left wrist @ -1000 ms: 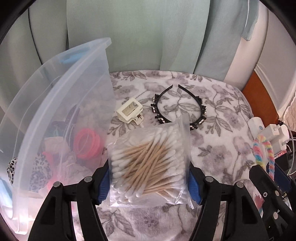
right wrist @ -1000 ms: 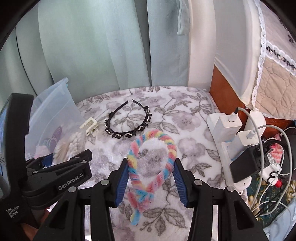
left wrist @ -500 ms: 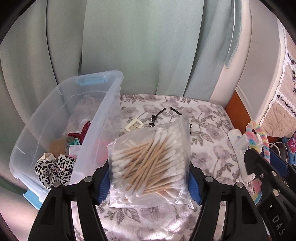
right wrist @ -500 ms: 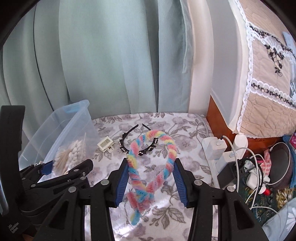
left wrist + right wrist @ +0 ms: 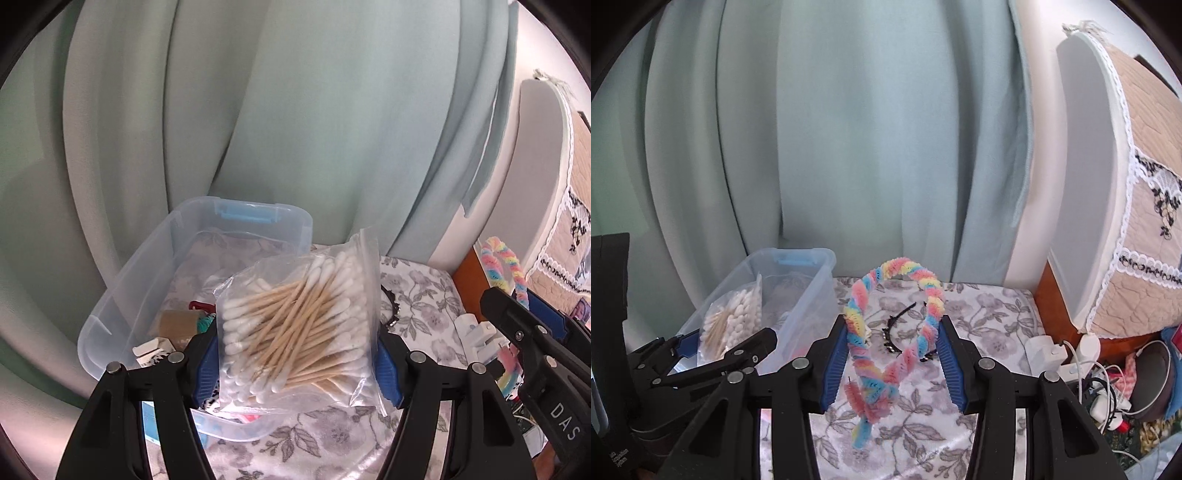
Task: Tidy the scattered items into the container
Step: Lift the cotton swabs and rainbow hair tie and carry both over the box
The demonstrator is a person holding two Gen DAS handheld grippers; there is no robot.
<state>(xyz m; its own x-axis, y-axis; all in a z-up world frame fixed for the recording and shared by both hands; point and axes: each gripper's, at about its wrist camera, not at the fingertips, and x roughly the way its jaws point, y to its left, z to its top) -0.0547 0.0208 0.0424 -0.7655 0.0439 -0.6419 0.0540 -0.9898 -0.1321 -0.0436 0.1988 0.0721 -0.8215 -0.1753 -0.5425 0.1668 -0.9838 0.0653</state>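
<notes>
Partly hidden behind my left load, the contents of the clear plastic storage bin with blue latches (image 5: 155,280) are hard to read: I can make out a brown tape roll (image 5: 177,325), something red and teal beside it, and a white tag, but the rest is masked. Most of the black beaded headband (image 5: 897,332) on the grey floral fleece blanket (image 5: 990,317) is screened by my right load, and in the left wrist view only a sliver of it shows. White chargers and a tangle of cables (image 5: 1071,354) crowd the blanket's right edge, cut off by the frame; pale green curtains (image 5: 849,147) and a lace-trimmed quilted cover (image 5: 1137,258) close off the background.

My left gripper (image 5: 295,365) is clamped on a clear zip bag of wooden cotton swabs (image 5: 299,328), its blue pads pressed to both sides of the bag, which hangs over the bin's near right corner, above its rim. My right gripper (image 5: 892,365) is clenched on a rainbow chenille twisted headband (image 5: 897,317), the pads squeezing its two arms so the arch stands upright above the blanket, just right of the bin, with its crossed ends dangling below the fingers.
</notes>
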